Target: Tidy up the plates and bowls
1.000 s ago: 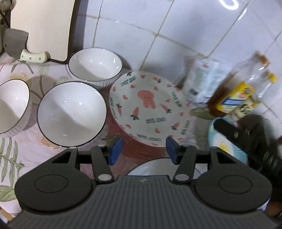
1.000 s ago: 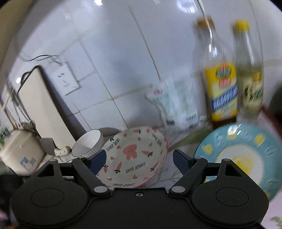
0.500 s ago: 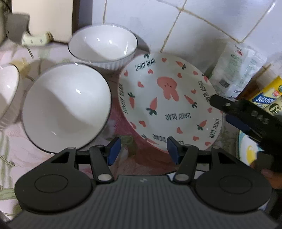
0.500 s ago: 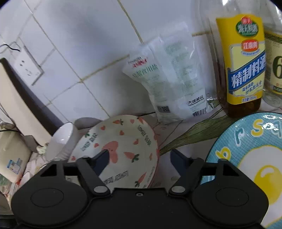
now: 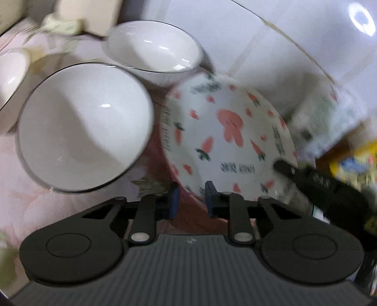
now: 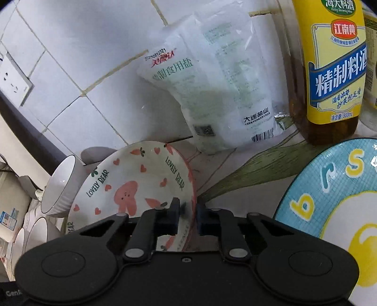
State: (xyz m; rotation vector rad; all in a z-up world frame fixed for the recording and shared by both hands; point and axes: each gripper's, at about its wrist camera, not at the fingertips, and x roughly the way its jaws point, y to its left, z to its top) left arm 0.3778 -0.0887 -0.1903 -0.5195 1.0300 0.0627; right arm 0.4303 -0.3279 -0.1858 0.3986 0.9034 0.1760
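A white plate with pink carrots and a rabbit (image 5: 226, 134) lies by the tiled wall; it also shows in the right wrist view (image 6: 132, 186). My left gripper (image 5: 189, 200) is shut on its near rim. My right gripper (image 6: 188, 216) is shut on the plate's right rim, and its black body (image 5: 329, 186) shows in the left wrist view. A large white bowl (image 5: 84, 141) sits left of the plate, another (image 5: 153, 47) behind it and a third (image 5: 11, 70) at far left. A blue plate with a yellow egg design (image 6: 334, 202) lies at right.
A salt bag (image 6: 212, 94) leans on the tiled wall behind the plate. A yellow-labelled bottle (image 6: 329, 70) stands to its right. A cutting board (image 5: 94, 14) and a wall socket (image 6: 14, 80) are at the left.
Both grippers have moved in and closed on the carrot plate's rim, the left at the near edge and the right at the right edge. The left view has tilted and blurred.
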